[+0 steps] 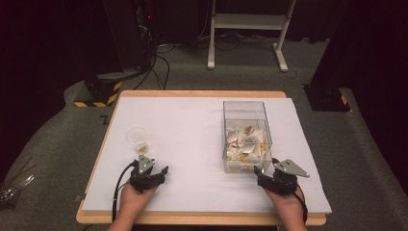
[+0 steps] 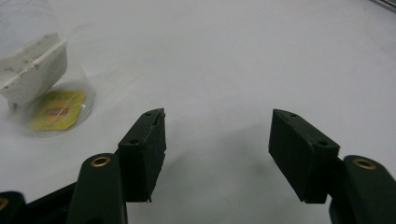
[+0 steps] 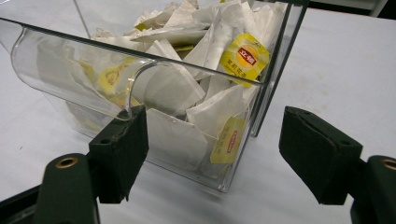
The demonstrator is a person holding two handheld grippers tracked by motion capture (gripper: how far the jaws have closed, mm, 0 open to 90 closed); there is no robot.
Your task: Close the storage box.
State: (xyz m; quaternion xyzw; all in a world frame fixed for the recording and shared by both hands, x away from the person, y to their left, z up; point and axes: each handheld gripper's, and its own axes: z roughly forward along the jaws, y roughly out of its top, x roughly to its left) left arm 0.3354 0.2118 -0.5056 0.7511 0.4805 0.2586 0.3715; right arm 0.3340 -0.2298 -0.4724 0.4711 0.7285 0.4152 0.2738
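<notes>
- Between my left gripper's jaws lies bare white table surface; the jaws stand wide apart and hold nothing.
- Neither left pad touches any object; both hover low over the sheet.
- Ahead and to the left in the left gripper view stands a clear plastic cup, apart from the jaws, with a white tea bag leaning inside it and a yellow tag lying flat on the cup's bottom.
- On the right side, my right gripper is likewise spread wide and grips nothing.
- Its left pad sits right under the curled front lip of a clear plastic box; contact looks likely, but I cannot tell for certain.
- Its right pad stands clear of the box, beyond the near corner, over bare table.
- That near corner of the box falls between the two right pads.
- Inside the box lies a loose heap of white tea bags with yellow tags.
- From the high view, my left gripper rests near the table's front edge, just short of the cup.
- My right gripper sits at the near end of the box, well apart from the left one.
- Both hands enter from the near edge of the table.
</notes>
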